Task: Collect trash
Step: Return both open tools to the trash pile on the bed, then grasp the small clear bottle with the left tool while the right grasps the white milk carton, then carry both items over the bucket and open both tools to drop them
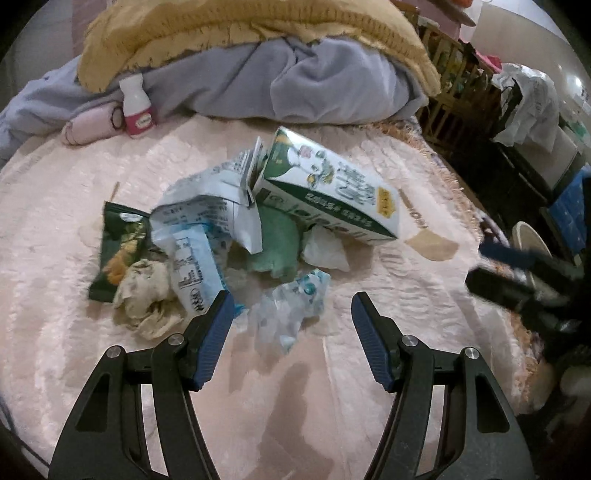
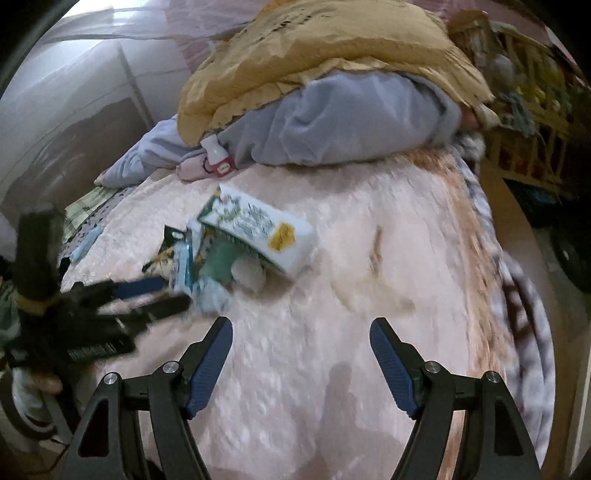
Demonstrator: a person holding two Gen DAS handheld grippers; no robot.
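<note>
A heap of trash lies on the pink bed cover (image 1: pixel 369 295): a green-and-white milk carton (image 1: pixel 332 188), a torn white-and-blue paper pack (image 1: pixel 207 210), a dark green snack bag (image 1: pixel 118 247), a crumpled beige tissue (image 1: pixel 147 295) and a crumpled clear-and-blue wrapper (image 1: pixel 295 321). My left gripper (image 1: pixel 293 297) is open just over the near side of the heap; the wrapper lies between its fingers, untouched by the pads. My right gripper (image 2: pixel 302 323) is open over bare cover, with the carton (image 2: pixel 258 225) ahead to its left. Each gripper appears blurred in the other's view: the right gripper (image 1: pixel 476 264), the left gripper (image 2: pixel 175 293).
A small white bottle with a pink label (image 1: pixel 136 107) and a pink roll (image 1: pixel 92 125) rest against a grey blanket (image 1: pixel 295 81) under a yellow one (image 1: pixel 221 29). The bed's edge and a wooden rail (image 1: pixel 454 74) lie to the right.
</note>
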